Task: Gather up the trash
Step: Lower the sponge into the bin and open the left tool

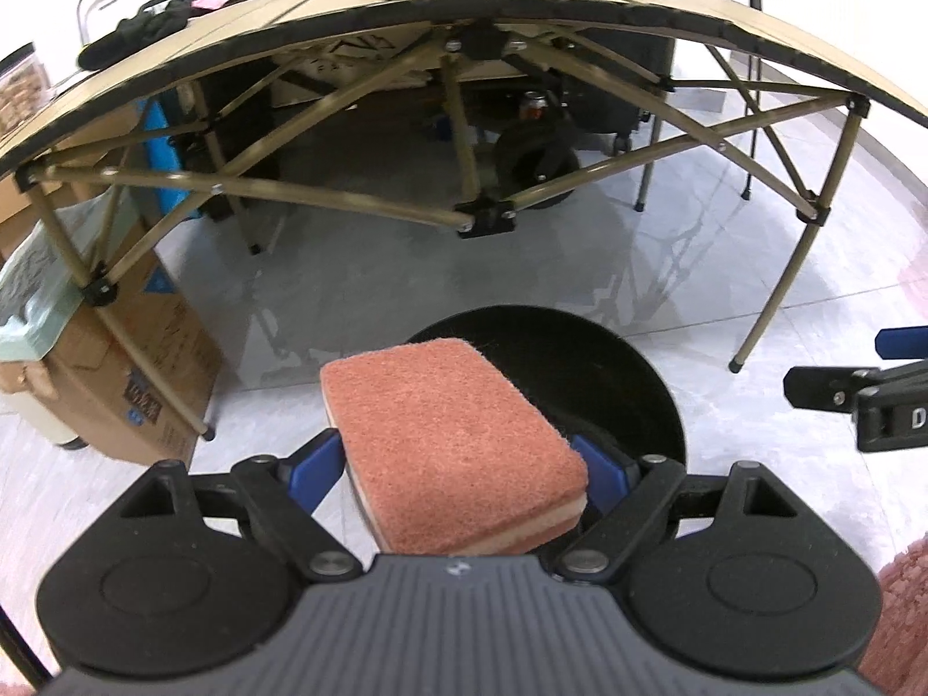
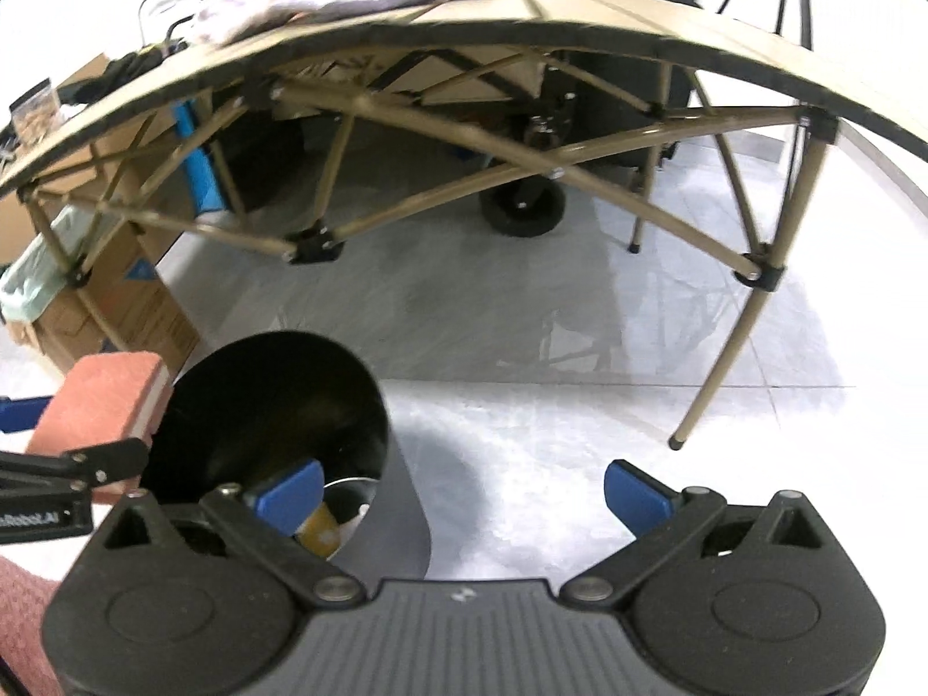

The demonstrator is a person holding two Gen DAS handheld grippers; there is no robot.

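sponge (image 1: 452,446) in left hand-held gripper (image 1: 464,472), long axis fwd over bin (image 1: 626,383).

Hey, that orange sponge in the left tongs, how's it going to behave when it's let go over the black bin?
The sponge looks soft and light: a rough scouring face over a pale foam layer. Held by the left tongs at its sides, it probably squashes slightly and springs back. Over the black bin, it should drop flat without rolling, and it hardly seems fragile.
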